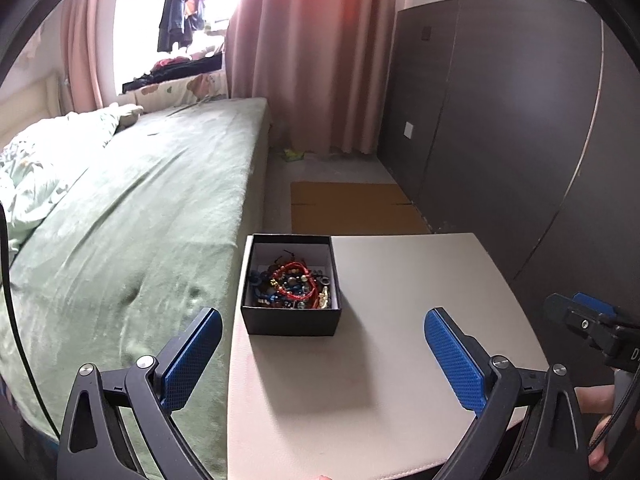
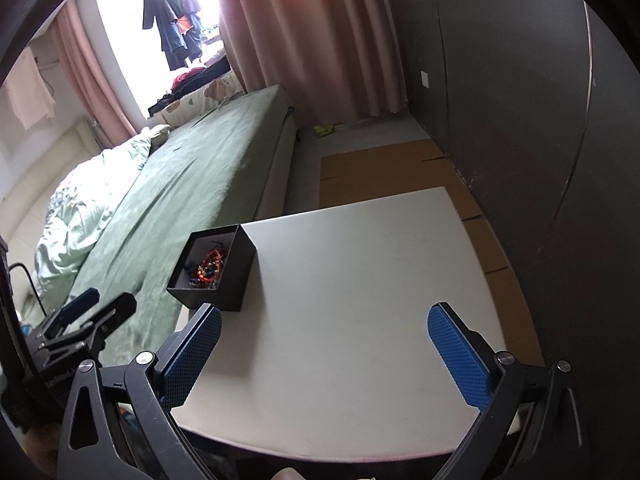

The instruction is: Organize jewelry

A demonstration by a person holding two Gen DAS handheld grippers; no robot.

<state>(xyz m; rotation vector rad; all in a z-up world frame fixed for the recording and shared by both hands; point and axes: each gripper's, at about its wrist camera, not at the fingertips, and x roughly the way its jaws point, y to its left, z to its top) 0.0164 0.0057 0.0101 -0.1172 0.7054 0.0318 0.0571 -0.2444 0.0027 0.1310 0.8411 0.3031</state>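
Farthest to my left lies the bed (image 1: 152,184), spread with a green cover and with a pale rumpled quilt (image 1: 44,164) bunched at its head end, its long side running right along the left edge of the bench (image 1: 400,280). My left tongs (image 1: 323,320) hang low over the near part of the bench, their blue pads (image 1: 192,360) spread wide apart with nothing between them; the left pad sits out over the bed cover and the right one over the pale bench top. Straight ahead of them, near the bench's far left corner, stands the black box (image 1: 292,322), open at the top and white inside, and in it lies the jewelry (image 1: 294,282), a tangled heap of beaded pieces in blue, dark and gold tones with a red cord bracelet (image 1: 298,276) looped on top. All of it is inside the box; the rest of the bench top to the right shows only bare pale surface. My right tongs (image 2: 324,322) are likewise held wide, gripping nothing, over the near edge of the bench, well to the right of the box, and seen from the right wrist the box sits just ahead of their left pad. Beyond the bench a sheet of flattened cardboard (image 1: 352,208) lies on the grey floor (image 1: 320,166), pink curtains (image 1: 316,52) hang at the back beside the bright window, and a dark wardrobe (image 1: 520,140) fills the right side.
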